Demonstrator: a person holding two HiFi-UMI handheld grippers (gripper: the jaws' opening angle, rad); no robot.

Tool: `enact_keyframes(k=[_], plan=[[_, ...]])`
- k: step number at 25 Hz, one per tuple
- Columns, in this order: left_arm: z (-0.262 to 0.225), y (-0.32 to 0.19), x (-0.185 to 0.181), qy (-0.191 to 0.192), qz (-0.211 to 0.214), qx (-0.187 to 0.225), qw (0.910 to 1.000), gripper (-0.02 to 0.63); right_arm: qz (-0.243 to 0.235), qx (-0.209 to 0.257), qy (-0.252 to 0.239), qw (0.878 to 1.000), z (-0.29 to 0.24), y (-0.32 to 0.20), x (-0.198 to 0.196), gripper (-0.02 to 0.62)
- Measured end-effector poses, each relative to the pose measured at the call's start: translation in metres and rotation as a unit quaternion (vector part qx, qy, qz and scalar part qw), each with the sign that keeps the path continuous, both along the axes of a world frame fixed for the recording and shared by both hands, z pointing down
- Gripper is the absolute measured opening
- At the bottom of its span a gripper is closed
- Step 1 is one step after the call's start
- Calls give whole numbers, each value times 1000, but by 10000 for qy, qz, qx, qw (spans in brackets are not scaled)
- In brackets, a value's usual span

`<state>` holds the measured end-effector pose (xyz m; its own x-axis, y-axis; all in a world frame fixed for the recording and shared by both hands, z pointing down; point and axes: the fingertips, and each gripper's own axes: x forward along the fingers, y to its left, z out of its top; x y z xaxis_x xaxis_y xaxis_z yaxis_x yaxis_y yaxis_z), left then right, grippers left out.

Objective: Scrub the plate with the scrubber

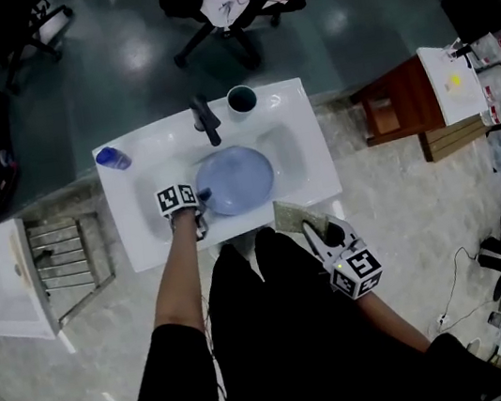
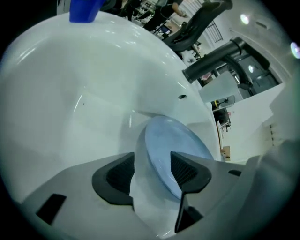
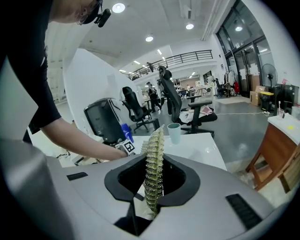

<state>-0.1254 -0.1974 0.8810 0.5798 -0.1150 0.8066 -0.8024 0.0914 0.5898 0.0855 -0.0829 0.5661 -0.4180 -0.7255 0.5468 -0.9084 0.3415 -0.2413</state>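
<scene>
Straddling the plate point(image 1: 235, 179) rim inside the sink point(image 1: 304, 152) with the left gripper point(image 2: 152, 171), jaws apart, seemingly untouching; clamping the scrubber point(image 3: 154, 145) in the right gripper point(image 3: 153, 180) near the sink's front.

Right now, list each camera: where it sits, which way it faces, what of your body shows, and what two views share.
Head view: on the head, facing steeply down at sink and plate; left forearm, left gripper, right gripper show.
Left gripper view: on that gripper, facing into the sink; open jaws straddle the plate's rim.
Right gripper view: on that gripper, facing across the sink top; jaws grip the scrubber, left forearm beyond.
Shared: head and right gripper views show the cup.
</scene>
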Motion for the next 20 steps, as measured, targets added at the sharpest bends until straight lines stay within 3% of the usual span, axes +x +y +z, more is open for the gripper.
enact_keyframes(k=[8, 11, 13, 20], plan=[[11, 3, 15, 303, -68, -468, 9984, 225, 162, 171, -57, 9997, -9, -39, 49, 61], [14, 5, 20, 325, -7, -552, 9979, 179, 252, 186, -49, 9995, -6, -48, 64, 61], [16, 3, 15, 221, -93, -517, 9984, 69, 319, 167, -65, 9993, -4, -52, 71, 61], [9, 0, 3, 228, -492, -341, 9979, 60, 322, 154, -144, 9993, 0, -51, 74, 61]])
